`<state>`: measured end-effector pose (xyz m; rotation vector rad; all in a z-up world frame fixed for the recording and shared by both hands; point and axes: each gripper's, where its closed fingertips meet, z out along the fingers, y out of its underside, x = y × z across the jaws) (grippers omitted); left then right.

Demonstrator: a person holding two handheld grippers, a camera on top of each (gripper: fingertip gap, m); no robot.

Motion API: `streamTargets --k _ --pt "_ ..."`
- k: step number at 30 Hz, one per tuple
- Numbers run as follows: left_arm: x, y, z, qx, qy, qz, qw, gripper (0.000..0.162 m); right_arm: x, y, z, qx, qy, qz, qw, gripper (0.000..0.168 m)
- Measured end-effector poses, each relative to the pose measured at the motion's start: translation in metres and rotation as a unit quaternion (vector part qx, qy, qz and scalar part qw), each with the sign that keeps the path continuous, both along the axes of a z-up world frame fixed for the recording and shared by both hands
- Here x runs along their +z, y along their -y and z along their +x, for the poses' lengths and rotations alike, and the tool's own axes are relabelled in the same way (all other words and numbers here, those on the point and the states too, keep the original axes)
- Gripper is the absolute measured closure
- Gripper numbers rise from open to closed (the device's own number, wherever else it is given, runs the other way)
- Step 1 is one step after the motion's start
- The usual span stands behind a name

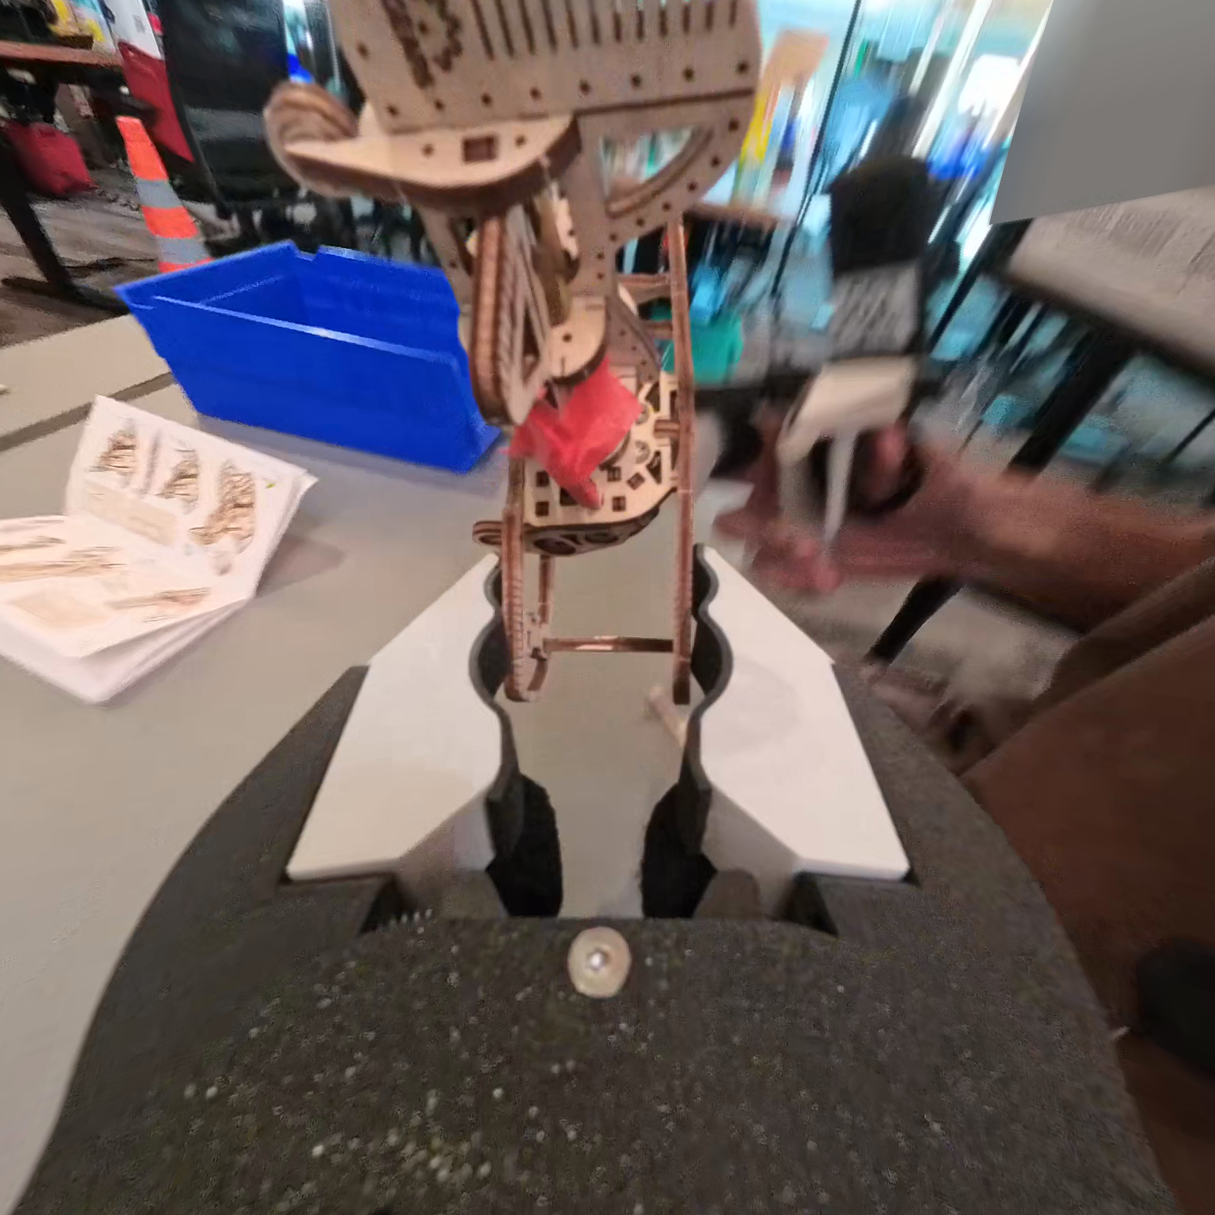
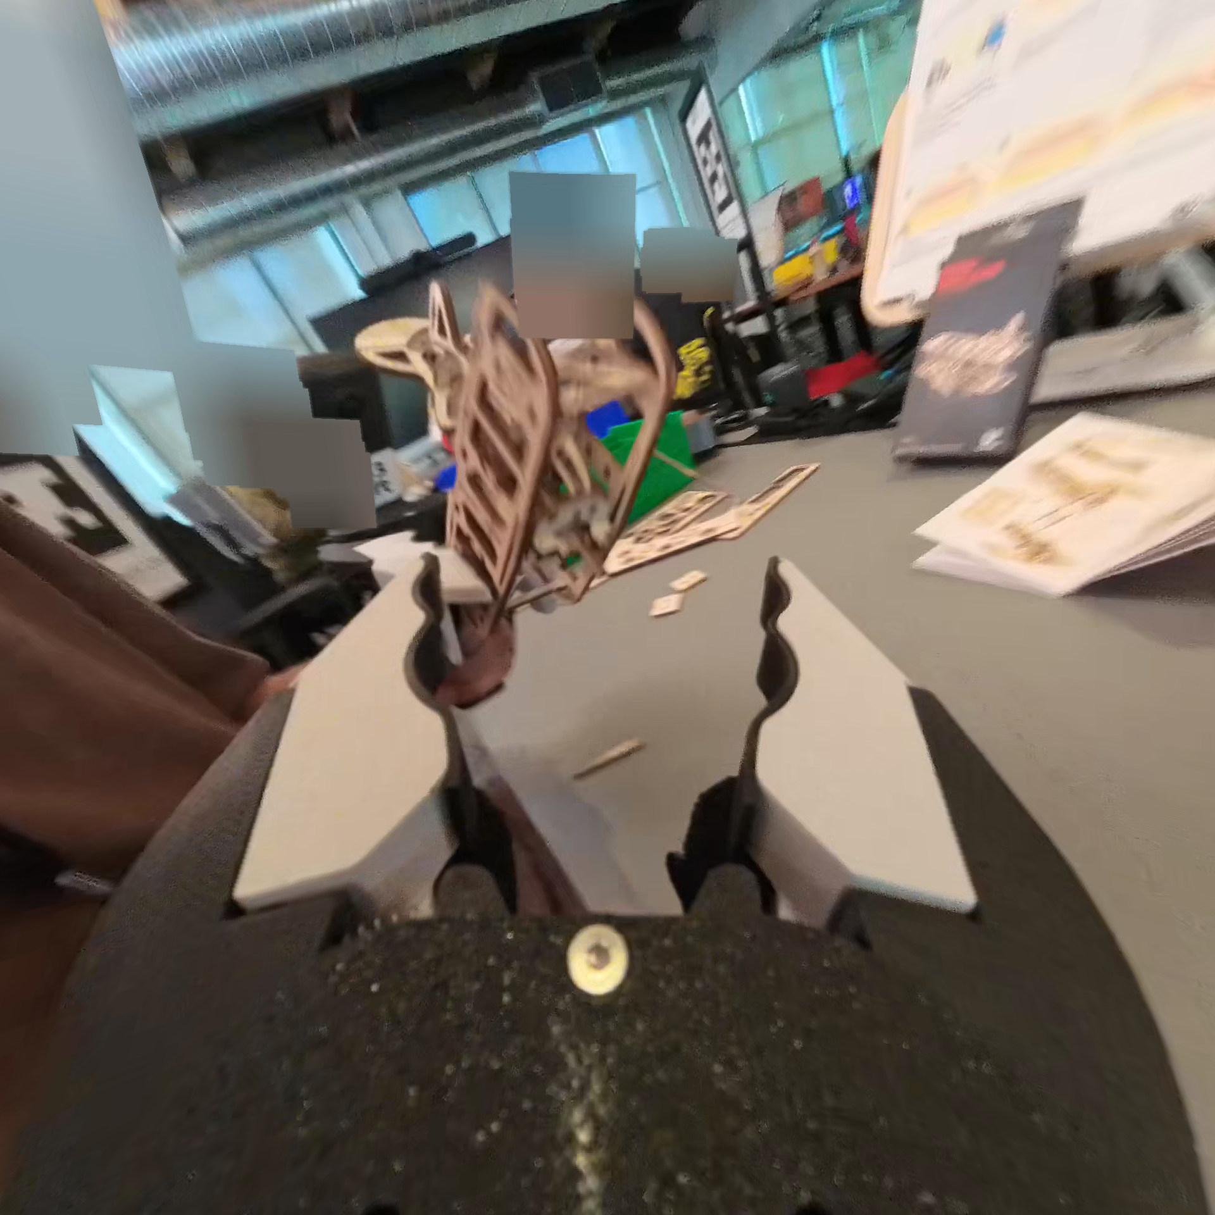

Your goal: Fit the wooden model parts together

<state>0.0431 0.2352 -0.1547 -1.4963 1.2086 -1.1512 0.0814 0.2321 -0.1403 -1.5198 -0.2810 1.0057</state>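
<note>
A tall wooden model (image 1: 526, 131) with a ribbed top, gears and a scrap of red film (image 1: 578, 427) stands up from my left gripper (image 1: 601, 592). The left gripper is shut on the model's thin lower frame (image 1: 605, 644), with its pads against both side rails. A small wooden peg (image 1: 664, 713) lies on the table by the right pad. My right gripper (image 2: 601, 592) is open and empty, a little to the right of the model (image 2: 526, 460) and apart from it. It shows blurred in the left wrist view (image 1: 828, 447). A thin wooden stick (image 2: 608, 757) lies on the table between its fingers.
A blue bin (image 1: 309, 348) and an open instruction booklet (image 1: 151, 546) lie on the grey table (image 1: 98, 789) to the left. Ahead of the right gripper are wooden part sheets (image 2: 690, 526), small wooden squares (image 2: 677, 592), a green bin (image 2: 651, 460), a dark box (image 2: 979, 342) and the booklet (image 2: 1085, 513).
</note>
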Motion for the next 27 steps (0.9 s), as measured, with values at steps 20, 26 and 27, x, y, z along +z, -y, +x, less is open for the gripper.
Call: streamTargets --k 20,26,27 --pt "0.006 0.034 0.021 -0.048 0.074 -0.159 0.983 0.101 0.012 0.006 -0.043 0.057 -0.092 -0.052 0.993 0.113" --pt "-0.006 0.029 0.019 -0.055 0.053 -0.206 0.976 0.074 -0.001 0.015 -0.054 0.098 -0.071 -0.09 0.989 0.114" --pt "-0.005 0.03 0.018 -0.06 0.056 -0.211 0.974 0.077 -0.002 0.014 -0.052 0.094 -0.069 -0.094 0.989 0.114"
